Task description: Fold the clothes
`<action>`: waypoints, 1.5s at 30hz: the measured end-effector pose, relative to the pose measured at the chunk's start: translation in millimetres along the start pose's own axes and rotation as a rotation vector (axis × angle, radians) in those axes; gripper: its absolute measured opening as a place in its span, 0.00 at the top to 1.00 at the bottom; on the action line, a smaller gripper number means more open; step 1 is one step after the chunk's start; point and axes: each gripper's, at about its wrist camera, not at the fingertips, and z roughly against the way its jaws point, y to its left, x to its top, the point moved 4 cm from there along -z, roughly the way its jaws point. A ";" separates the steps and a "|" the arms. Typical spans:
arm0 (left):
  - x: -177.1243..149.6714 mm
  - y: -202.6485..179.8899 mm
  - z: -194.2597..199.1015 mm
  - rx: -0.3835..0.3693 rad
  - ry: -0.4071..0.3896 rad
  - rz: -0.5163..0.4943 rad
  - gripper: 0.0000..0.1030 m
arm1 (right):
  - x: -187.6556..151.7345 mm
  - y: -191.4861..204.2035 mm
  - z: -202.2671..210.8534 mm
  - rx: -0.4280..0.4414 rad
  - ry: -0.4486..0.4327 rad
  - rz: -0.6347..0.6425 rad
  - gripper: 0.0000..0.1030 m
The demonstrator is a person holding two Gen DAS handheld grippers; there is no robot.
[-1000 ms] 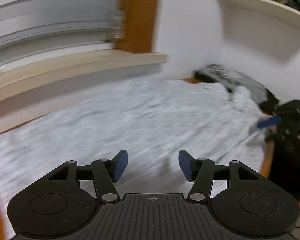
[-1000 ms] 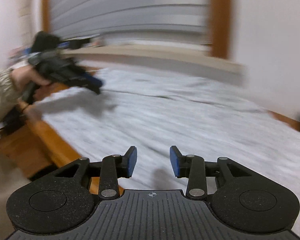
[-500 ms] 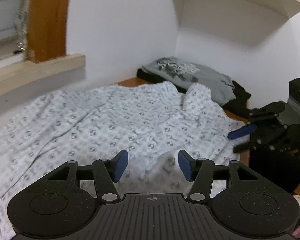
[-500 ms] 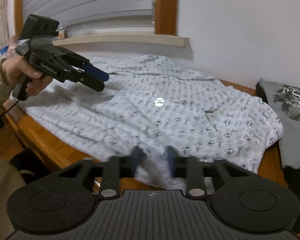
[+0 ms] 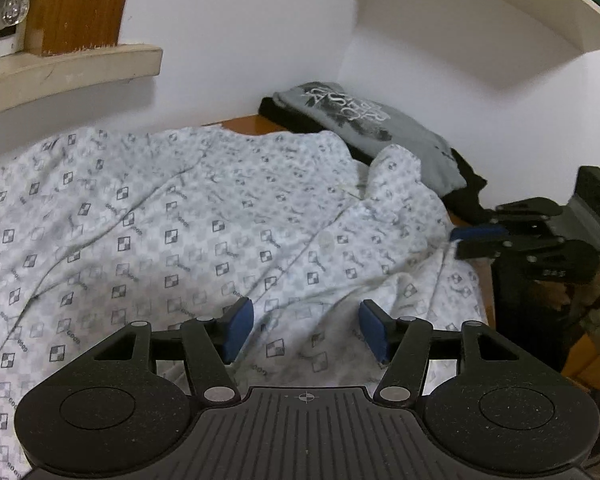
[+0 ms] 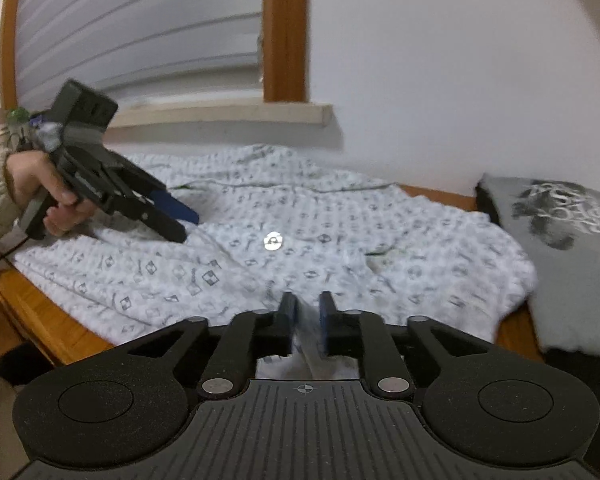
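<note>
A white shirt (image 5: 220,220) with a small dark checker print lies spread and wrinkled over a wooden table (image 5: 240,124). My left gripper (image 5: 306,330) hovers open just above the shirt's near part, nothing between its blue pads. In the right wrist view the same shirt (image 6: 340,220) fills the table (image 6: 40,312). My right gripper (image 6: 308,316) is shut on a fold of the shirt's near edge, with cloth showing between the pads. From the left wrist view the right gripper (image 5: 456,243) sits at the shirt's right edge. A hand (image 6: 40,188) holds the left gripper (image 6: 189,228) over the shirt's left side.
A folded grey T-shirt (image 5: 364,120) with a dark print lies on black cloth in the back corner, seen also as the grey T-shirt (image 6: 572,240) at the right. A window sill (image 5: 72,68) and white walls bound the table behind. A curved shelf (image 5: 500,12) hangs above.
Both views have swung from the blurred window side onto the shirt. My right gripper was open and has shut on the shirt's near edge. My left gripper has stayed open.
</note>
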 end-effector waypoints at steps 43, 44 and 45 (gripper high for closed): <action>-8.7 39.4 47.6 0.116 -0.107 0.134 0.61 | -23.5 62.3 -0.6 0.048 -0.046 0.207 0.98; -9.1 37.8 48.3 0.106 -0.101 0.128 0.59 | -23.2 61.6 2.4 0.052 -0.051 0.197 0.98; -9.2 35.2 48.3 0.091 -0.094 0.122 0.57 | -23.0 61.0 5.4 0.055 -0.056 0.188 0.99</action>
